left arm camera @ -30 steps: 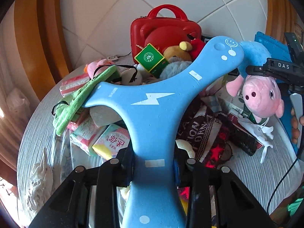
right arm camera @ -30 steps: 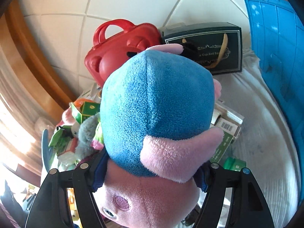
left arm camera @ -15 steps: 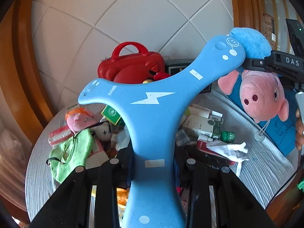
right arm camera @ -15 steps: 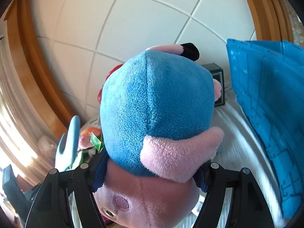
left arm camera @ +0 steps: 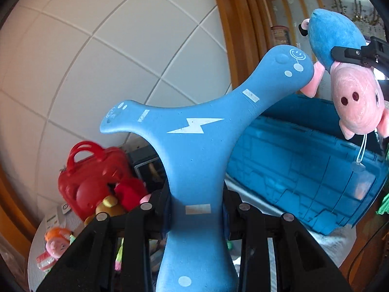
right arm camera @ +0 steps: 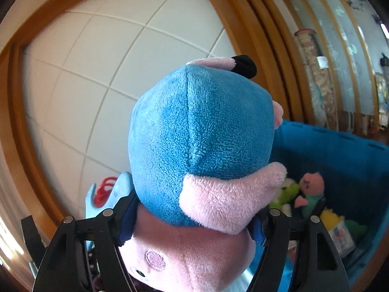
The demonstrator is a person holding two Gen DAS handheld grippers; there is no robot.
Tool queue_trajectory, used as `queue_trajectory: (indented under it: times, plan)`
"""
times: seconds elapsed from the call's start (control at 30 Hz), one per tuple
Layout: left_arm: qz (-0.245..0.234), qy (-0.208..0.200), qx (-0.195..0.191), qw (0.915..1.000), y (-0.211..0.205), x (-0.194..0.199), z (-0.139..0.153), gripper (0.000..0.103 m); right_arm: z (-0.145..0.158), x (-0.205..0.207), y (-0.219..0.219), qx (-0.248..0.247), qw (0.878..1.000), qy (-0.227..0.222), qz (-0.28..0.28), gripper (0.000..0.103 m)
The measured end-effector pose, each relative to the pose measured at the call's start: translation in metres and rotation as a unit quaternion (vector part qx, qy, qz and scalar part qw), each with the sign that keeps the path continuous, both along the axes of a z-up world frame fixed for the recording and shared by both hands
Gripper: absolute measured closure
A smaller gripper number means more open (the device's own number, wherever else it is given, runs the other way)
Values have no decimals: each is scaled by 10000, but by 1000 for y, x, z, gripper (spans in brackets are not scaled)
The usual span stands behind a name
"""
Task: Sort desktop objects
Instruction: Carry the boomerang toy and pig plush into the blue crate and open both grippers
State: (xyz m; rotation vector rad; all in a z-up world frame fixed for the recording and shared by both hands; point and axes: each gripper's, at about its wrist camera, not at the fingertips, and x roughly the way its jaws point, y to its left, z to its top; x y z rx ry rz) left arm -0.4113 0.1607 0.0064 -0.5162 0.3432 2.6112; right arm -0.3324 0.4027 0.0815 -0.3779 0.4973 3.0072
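L gripper [left arm camera: 197, 209] is up in the air w/ fingers clamped tight on the blue boomerang [left arm camera: 194, 150], lightning bolt facing cam. R gripper [right arm camera: 194, 221] has fingers squeezed on the pig plush [right arm camera: 201, 146], held head-down. Blue bin [right arm camera: 340, 160] sits at 3 o'clock, w/ small plushies [right arm camera: 308, 192] inside. Red case [left arm camera: 90, 177] at 8 o'clock on the surface [left arm camera: 36, 250].
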Motion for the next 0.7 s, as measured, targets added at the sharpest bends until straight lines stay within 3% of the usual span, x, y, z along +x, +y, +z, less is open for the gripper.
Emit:
queue_trajectory:
  times: [0.2, 0.37, 0.47, 0.5, 0.57, 0.7]
  plan:
    - [-612, 36, 172, 9980, 108, -16, 32, 72, 15, 7, 95, 79, 9984, -82, -549, 29]
    - [-929, -49, 274, 9953, 190, -34, 56, 72, 26, 4, 147, 119, 9966, -186, -799, 28]
    - [-785, -38, 59, 9969, 238, -48, 63, 71, 24, -12, 179, 166, 9942, -277, -1030, 21]
    - [-703, -114, -21, 9975, 251, -53, 64, 70, 23, -21, 189, 185, 9929, -411, -1105, 6]
    - [-645, -358, 132, 9972, 262, -60, 66, 69, 16, -37, 209, 76, 9889, -817, -1242, 0]
    - [-618, -444, 459, 9960, 263, -58, 70, 60, 12, -29, 232, -53, 9908, -613, -1209, 0]
